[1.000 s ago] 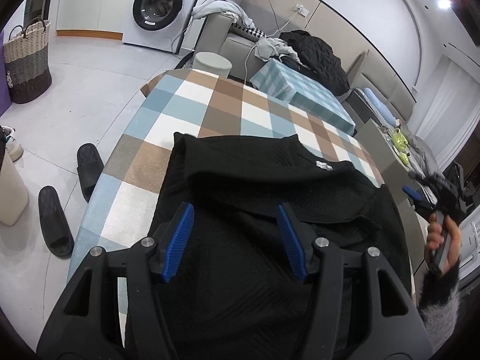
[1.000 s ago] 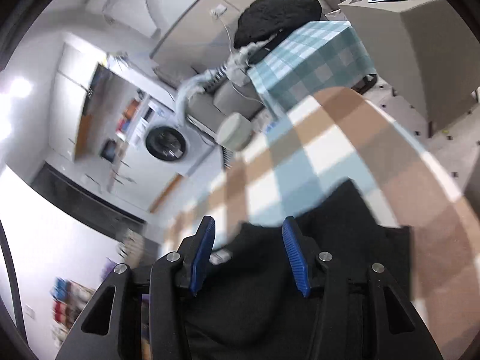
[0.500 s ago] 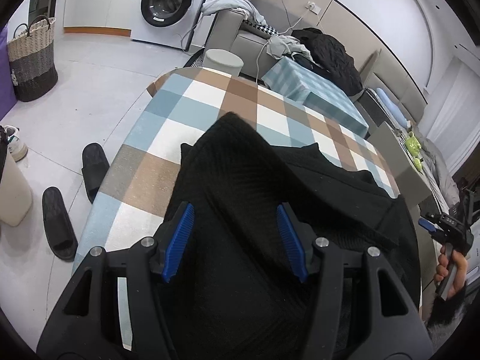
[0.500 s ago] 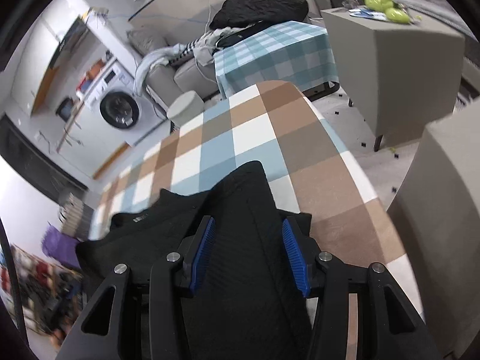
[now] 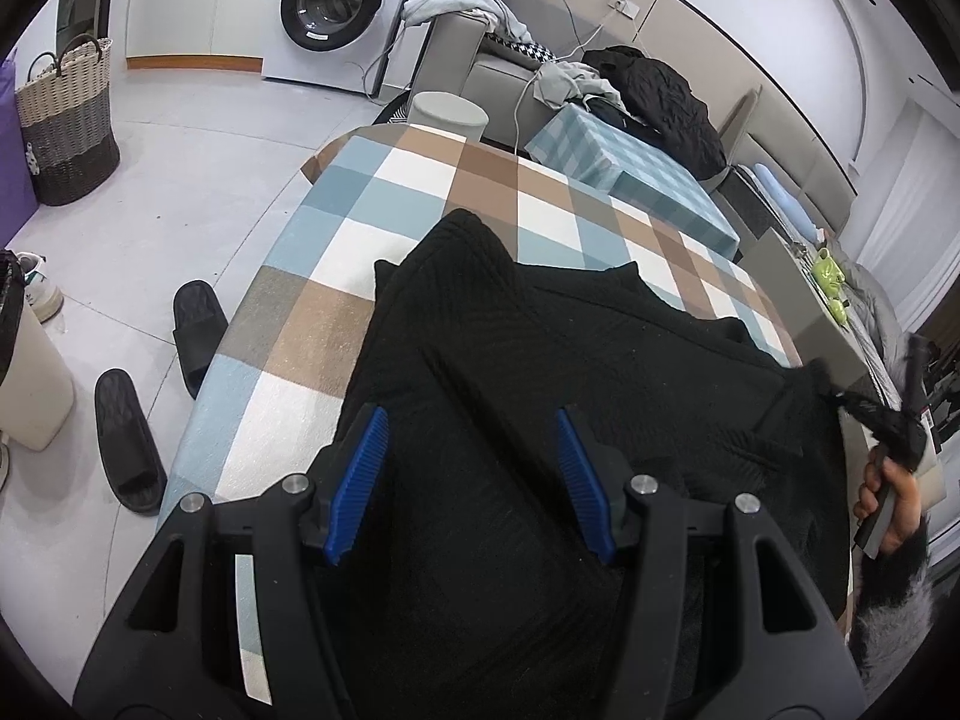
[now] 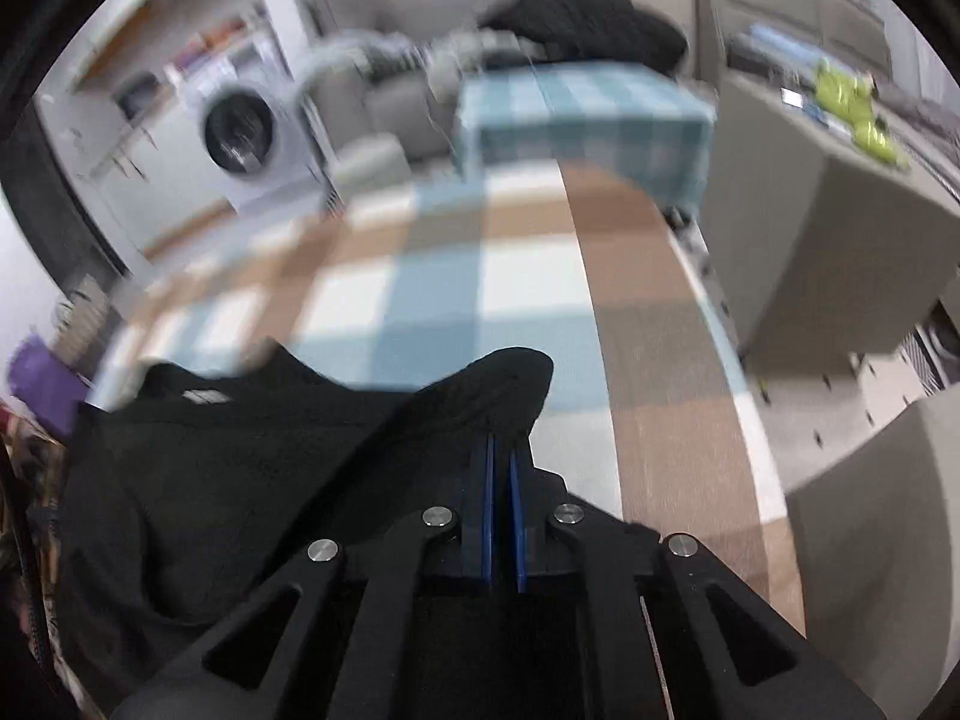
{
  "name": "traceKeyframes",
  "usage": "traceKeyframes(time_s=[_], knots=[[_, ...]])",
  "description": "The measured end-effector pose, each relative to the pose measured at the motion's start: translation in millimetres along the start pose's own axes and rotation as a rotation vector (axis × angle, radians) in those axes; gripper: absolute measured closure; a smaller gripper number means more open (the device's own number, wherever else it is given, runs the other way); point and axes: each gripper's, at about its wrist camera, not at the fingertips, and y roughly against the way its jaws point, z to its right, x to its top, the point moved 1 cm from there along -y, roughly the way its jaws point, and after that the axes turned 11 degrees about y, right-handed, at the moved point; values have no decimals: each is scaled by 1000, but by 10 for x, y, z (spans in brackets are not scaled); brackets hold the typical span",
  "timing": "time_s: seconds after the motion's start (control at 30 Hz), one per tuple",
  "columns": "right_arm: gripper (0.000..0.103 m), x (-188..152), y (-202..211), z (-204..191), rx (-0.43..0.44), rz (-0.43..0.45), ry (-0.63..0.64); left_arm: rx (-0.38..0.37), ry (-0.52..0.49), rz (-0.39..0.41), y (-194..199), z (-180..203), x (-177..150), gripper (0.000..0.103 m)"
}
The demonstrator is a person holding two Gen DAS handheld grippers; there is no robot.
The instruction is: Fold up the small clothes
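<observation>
A black knit garment [image 5: 540,396] lies on a table with a blue, brown and white checked cloth [image 5: 384,204]. Its left part is folded over into a raised hump. My left gripper [image 5: 471,456] is open, its blue pads spread over the garment's near part, holding nothing. My right gripper [image 6: 501,450] is shut on a raised fold of the black garment [image 6: 480,396] near the table's right edge. In the left wrist view the right gripper [image 5: 888,420] shows at the far right in a hand, pinching the garment's corner.
Two black slippers [image 5: 156,384] and a woven basket [image 5: 66,126] are on the floor left of the table. A washing machine [image 5: 336,6], a sofa with clothes [image 5: 600,78] and a small checked table [image 5: 624,180] stand behind. A grey cabinet [image 6: 828,228] stands right of the table.
The right gripper has closed on the garment's right fold; it was open half a second ago. The garment's left part was folded over into a hump. The left gripper stays open.
</observation>
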Motion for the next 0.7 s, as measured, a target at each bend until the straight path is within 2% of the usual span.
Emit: traceKeyframes(time_s=[0.07,0.1,0.2,0.3,0.37,0.4,0.47,0.6,0.7], knots=[[98,-18,101,126,-46,14,-62,-2,10,2,7,-30,-7,48],[96,-27,90,194,-72,-12,-84,-3,15,0,3,-46,-13,48],[69,-45,37,237,-129,-105,-78,-6,20,-11,-7,-63,-23,48],[63,-106,223,180,-65,-58,-93,-6,17,-5,15,-68,-18,48],[62,-141,299,47,11,-55,-102,-9,18,-5,25,-64,-19,48],[62,-164,336,-73,77,-64,-95,-9,17,-5,25,-60,-20,48],[62,-157,368,-353,165,-73,-45,-12,10,-6,19,-35,-25,48],[61,-52,357,-908,252,-71,86,-26,1,-12,32,17,-52,48],[57,25,270,-1275,293,-92,165,-29,-10,-7,90,48,-95,48]])
